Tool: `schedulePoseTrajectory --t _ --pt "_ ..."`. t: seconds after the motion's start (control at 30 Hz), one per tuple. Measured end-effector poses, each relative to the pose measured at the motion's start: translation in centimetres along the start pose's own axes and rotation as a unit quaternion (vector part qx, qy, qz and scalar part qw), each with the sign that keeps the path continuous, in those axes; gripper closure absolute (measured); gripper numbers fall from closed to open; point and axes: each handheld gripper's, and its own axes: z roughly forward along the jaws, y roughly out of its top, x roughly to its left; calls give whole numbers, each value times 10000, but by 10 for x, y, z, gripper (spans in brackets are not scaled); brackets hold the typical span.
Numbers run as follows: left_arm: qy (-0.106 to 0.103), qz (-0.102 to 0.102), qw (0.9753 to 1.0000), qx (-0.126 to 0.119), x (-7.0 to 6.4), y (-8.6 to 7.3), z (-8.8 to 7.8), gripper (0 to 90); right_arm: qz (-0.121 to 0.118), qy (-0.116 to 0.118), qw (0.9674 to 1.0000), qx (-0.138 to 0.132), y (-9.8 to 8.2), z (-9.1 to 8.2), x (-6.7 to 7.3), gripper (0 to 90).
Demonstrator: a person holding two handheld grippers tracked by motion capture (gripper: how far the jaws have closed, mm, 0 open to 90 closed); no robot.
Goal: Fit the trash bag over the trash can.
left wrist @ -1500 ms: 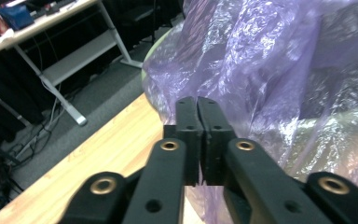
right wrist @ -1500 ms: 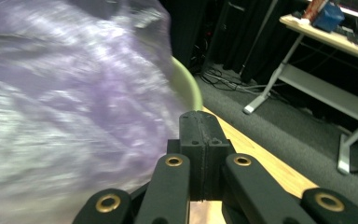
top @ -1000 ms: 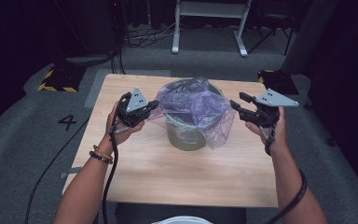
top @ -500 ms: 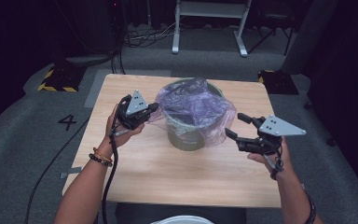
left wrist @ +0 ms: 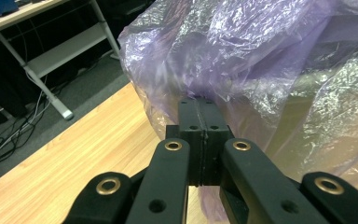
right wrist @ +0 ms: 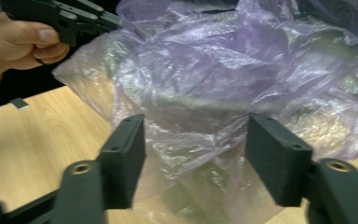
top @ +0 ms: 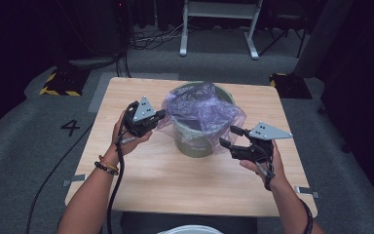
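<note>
— Dark studio, wooden bench (top: 141, 190): why is the left gripper (left wrist: 199, 122) pinched tight on the purple bag (top: 202, 109)?

— To anchor its edge over the bucket (top: 195, 144) mid-bench, while the right gripper (top: 229, 136), jaws just narrowing yet apart around nothing, nears the hanging film.

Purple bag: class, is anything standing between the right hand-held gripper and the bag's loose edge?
Nothing visible. The right hand-held gripper has its jaws apart, facing the purple bag directly over bare table. The left hand-held gripper pinches the far side.
</note>
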Motion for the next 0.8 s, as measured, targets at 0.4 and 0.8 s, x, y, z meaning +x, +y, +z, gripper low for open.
schedulePoseTrajectory --t 0.4,0.8 --pt "-36 -2 10000 0 1 -1 1 898 457 -504 9976 -88 -6 7 -29 259" --pt "-10 33 10000 16 5 -1 1 898 -30 -278 9996 -106 4 2 -33 868"
